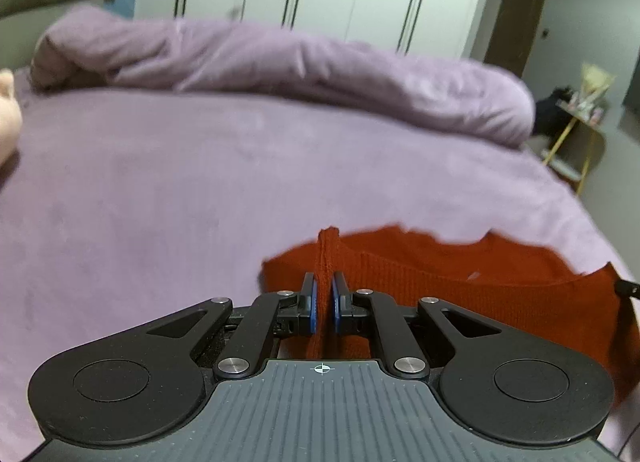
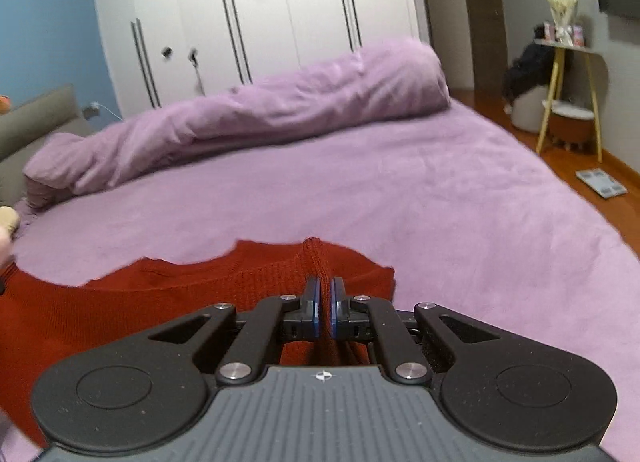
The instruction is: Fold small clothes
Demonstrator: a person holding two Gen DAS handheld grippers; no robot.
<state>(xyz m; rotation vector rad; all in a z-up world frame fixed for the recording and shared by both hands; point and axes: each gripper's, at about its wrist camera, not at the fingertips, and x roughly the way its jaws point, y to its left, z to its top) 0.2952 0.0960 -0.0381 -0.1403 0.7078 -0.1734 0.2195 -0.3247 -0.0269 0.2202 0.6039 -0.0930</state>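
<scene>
A rust-red knitted garment (image 1: 460,282) lies on the lilac bed sheet (image 1: 160,190) and spreads to the right in the left wrist view. My left gripper (image 1: 324,282) is shut on a pinched ridge of its left edge, lifted off the bed. In the right wrist view the same red garment (image 2: 120,310) stretches to the left. My right gripper (image 2: 325,287) is shut on a raised fold at its right edge. The cloth hangs taut between the two grips. The lower part of the garment is hidden under both grippers.
A rolled lilac duvet (image 1: 300,70) lies across the far side of the bed. White wardrobes (image 2: 260,14) stand behind it. A pale plush toy (image 1: 6,110) sits at the left. A yellow-legged side table (image 2: 568,94) and a floor scale (image 2: 602,182) are to the right, beyond the bed edge.
</scene>
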